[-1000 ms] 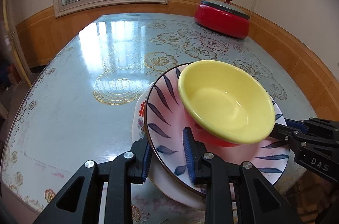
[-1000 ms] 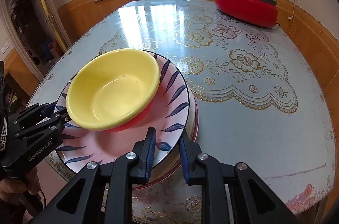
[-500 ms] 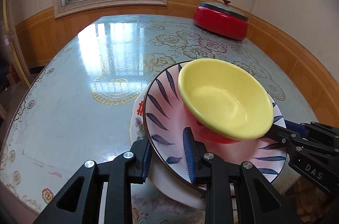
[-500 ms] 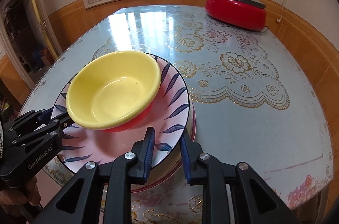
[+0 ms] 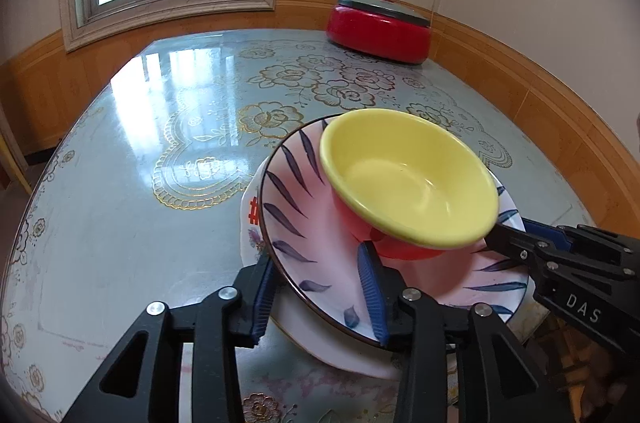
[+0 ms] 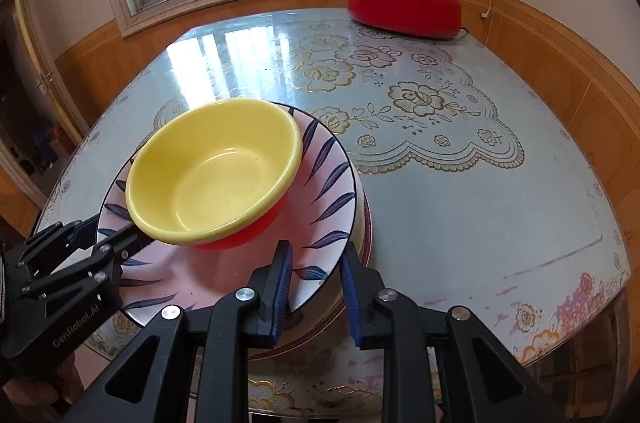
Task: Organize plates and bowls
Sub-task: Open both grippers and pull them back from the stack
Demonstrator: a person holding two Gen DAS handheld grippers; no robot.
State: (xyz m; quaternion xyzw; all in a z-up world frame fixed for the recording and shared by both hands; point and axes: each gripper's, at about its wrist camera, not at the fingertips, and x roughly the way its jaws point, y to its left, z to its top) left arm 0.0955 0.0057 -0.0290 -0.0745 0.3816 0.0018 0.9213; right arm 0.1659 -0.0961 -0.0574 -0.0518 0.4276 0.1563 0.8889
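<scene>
A pink plate with blue leaf marks (image 5: 304, 223) (image 6: 320, 191) carries a bowl, yellow inside and red outside (image 5: 408, 179) (image 6: 216, 171). My left gripper (image 5: 318, 291) is shut on the plate's near-left rim. My right gripper (image 6: 314, 287) is shut on the opposite rim, and it also shows in the left wrist view (image 5: 520, 243). The plate is tilted and held just above a white plate (image 5: 250, 215) with a red rim (image 6: 366, 223) that lies on the table.
The table (image 5: 140, 143) has a glossy blue cloth with gold flowers. A red lidded electric pot (image 5: 378, 27) (image 6: 404, 3) stands at the far right corner. Wood-panelled walls and a window lie beyond. The table's near edge is right under the plates.
Both grippers have lifted the pink plate with the bowl a little and tilted it. The view has drawn back slightly from the table.
</scene>
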